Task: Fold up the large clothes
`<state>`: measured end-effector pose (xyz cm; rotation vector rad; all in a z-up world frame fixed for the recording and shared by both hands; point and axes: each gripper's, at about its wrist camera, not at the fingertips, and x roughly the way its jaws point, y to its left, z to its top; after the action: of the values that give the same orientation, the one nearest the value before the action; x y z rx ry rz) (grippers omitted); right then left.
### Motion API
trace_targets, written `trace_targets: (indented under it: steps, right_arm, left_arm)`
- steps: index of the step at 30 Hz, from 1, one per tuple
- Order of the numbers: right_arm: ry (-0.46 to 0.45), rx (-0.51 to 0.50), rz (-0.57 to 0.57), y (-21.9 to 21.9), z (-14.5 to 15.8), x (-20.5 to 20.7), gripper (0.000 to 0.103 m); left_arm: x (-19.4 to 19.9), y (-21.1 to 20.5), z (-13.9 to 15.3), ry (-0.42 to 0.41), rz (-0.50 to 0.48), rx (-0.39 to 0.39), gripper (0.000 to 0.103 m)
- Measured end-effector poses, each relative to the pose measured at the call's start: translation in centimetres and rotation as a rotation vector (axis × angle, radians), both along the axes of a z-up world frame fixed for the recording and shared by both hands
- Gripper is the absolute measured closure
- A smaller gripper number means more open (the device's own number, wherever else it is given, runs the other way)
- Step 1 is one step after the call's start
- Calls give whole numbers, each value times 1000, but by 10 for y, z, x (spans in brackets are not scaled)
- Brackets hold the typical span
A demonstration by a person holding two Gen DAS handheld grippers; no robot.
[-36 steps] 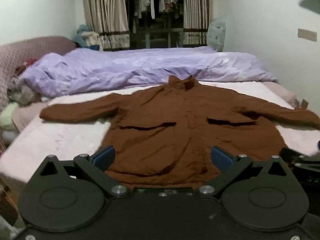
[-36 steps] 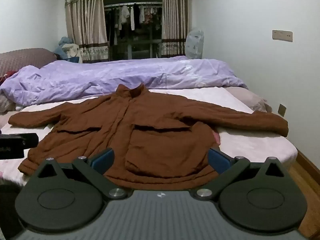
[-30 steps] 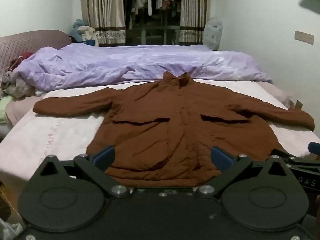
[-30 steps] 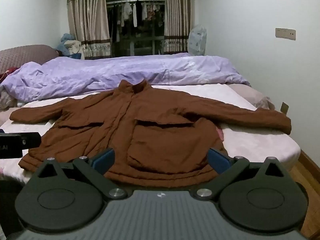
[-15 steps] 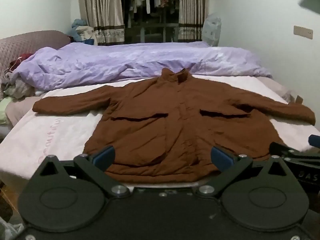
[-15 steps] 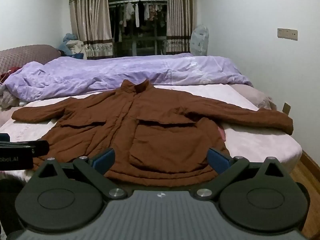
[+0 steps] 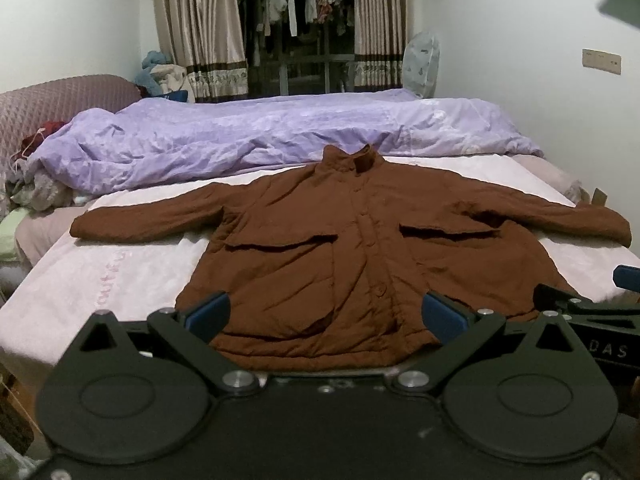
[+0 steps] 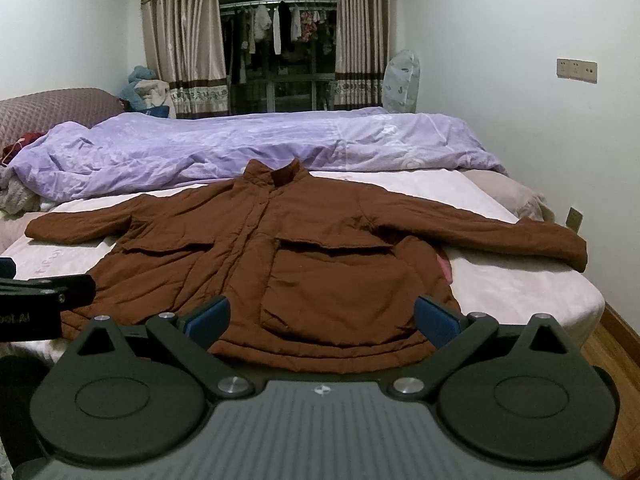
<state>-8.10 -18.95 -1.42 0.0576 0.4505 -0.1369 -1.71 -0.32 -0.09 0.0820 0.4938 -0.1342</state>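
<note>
Brown jacket point(image 7: 360, 248) is lying spread just beyond both grippers; left gripper point(image 7: 326, 316) and right gripper point(image 8: 322, 314) are hovering wide open, gripping nothing.

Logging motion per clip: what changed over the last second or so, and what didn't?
Both views drew back and steadied: the jacket now sits higher in frame, its hem clear of the fingers. Nothing was grasped or released. Left hand-held gripper and right hand-held gripper stay open; the jacket stays spread flat, sleeves out, on the bed.
</note>
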Motion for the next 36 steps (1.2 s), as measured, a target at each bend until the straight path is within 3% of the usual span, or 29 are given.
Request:
trace_targets:
  steps: [36]
  right_arm:
    - [4, -2, 9, 6, 0, -2, 0]
  left_arm:
    - [0, -3, -8, 7, -19, 9, 0]
